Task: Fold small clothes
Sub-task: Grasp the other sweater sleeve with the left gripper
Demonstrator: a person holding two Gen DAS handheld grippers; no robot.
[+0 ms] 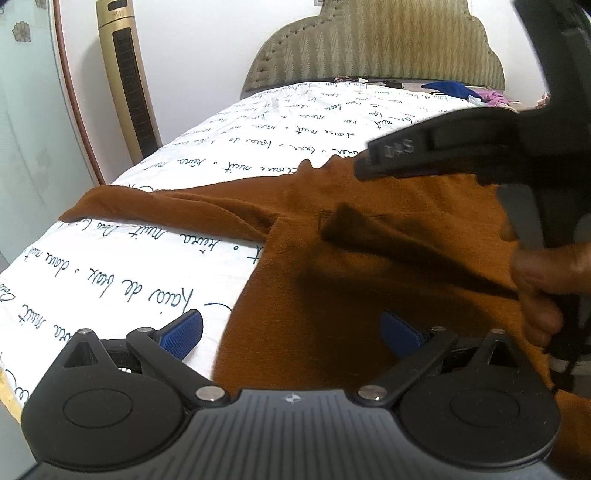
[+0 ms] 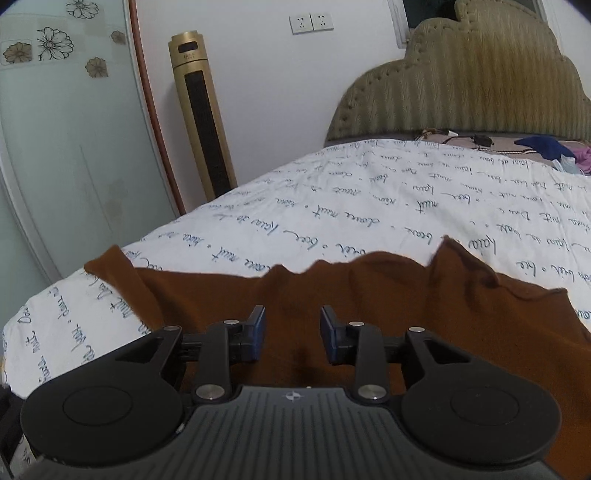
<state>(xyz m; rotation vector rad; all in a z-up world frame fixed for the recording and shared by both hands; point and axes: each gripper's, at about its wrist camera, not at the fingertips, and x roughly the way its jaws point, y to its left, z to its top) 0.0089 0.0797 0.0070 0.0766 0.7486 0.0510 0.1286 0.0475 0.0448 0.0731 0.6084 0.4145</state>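
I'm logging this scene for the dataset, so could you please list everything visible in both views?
brown garment: one, rust brown, spread on the near part of the bed, sleeve reaching left
bedsheet: one, white with dark handwriting print, covering the bed
headboard: one, olive padded, far end of the bed
tower fan: one, gold and black, by the wall left of the bed
wall sockets: two, white, above the fan
clothes pile: blue and pink, far right by the headboard
left tool: black with blue pads, open, over the garment's left edge
right tool: black with blue pads, open, nothing gripped
hand: one, holding the right tool
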